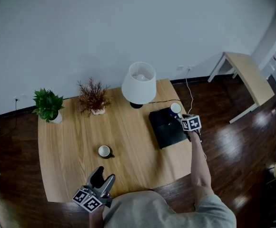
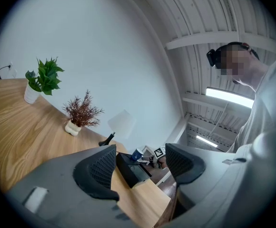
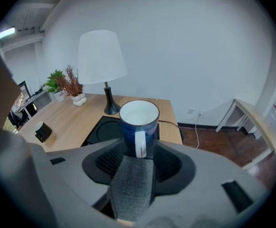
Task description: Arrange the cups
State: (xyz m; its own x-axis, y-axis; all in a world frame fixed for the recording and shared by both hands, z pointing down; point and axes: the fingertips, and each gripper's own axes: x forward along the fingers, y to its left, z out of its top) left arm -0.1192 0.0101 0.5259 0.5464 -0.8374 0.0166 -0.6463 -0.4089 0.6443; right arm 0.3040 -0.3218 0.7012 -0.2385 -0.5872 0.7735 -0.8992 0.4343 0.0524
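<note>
Right gripper [image 1: 180, 115], jaws spread, flanks a blue ceramic mug with a white inside [image 3: 139, 120] at the upper right corner of a black square tray [image 1: 166, 129], centre right. Left gripper [image 1: 101, 177], open and empty, hovers lower left. A small black cup [image 1: 104, 151] stands mid-tabletop [image 1: 71, 146].

Two cups [image 1: 175, 108] [image 1: 104, 151], two plants [image 1: 48, 104] [image 1: 93, 98], one lamp [image 1: 139, 83], one tray [image 1: 166, 129]

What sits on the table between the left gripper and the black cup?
Nothing: in the head view, only bare tabletop separates the left gripper from the black cup.
</note>
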